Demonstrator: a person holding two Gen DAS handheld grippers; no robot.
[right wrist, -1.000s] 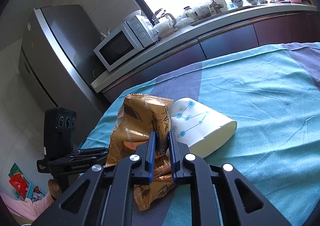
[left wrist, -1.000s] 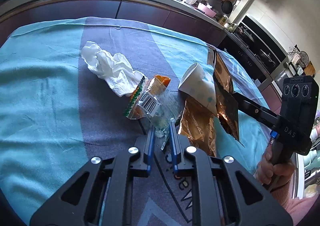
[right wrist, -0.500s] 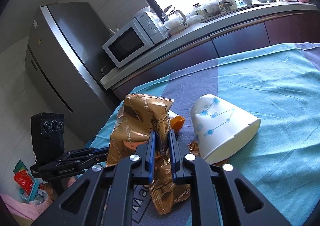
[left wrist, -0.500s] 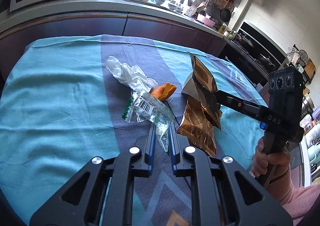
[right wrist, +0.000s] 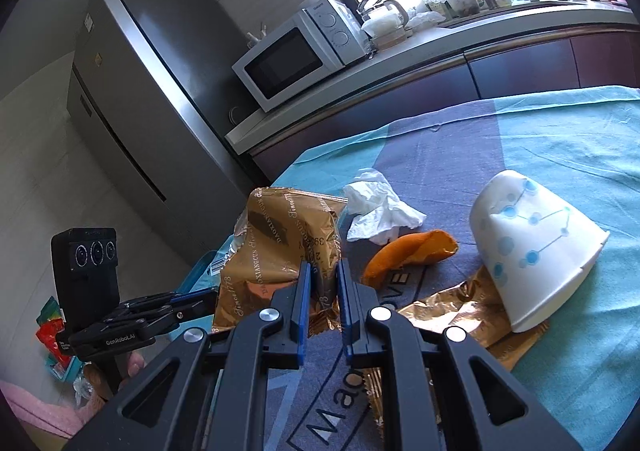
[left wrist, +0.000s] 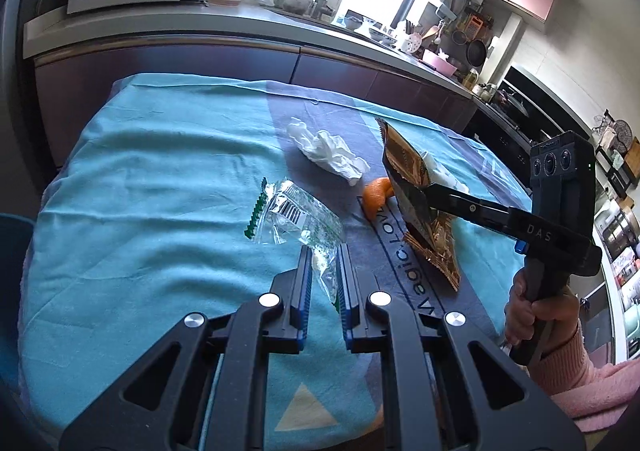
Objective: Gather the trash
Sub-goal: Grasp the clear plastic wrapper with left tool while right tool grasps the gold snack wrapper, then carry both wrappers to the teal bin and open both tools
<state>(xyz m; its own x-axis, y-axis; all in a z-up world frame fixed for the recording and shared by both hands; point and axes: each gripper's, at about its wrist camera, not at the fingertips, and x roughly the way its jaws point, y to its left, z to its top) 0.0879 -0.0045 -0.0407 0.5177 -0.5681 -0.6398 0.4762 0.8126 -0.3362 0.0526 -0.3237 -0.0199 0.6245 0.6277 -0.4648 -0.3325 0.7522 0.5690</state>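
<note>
Now left gripper pinches clear plastic wrapper; right gripper clamps gold snack bag above tablecloth.

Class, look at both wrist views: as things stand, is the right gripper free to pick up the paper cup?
Probably not yet. The right gripper is shut on the gold snack wrapper, so its fingers are occupied. The paper cup lies tipped, unobstructed, on a second gold wrapper; release first.
</note>
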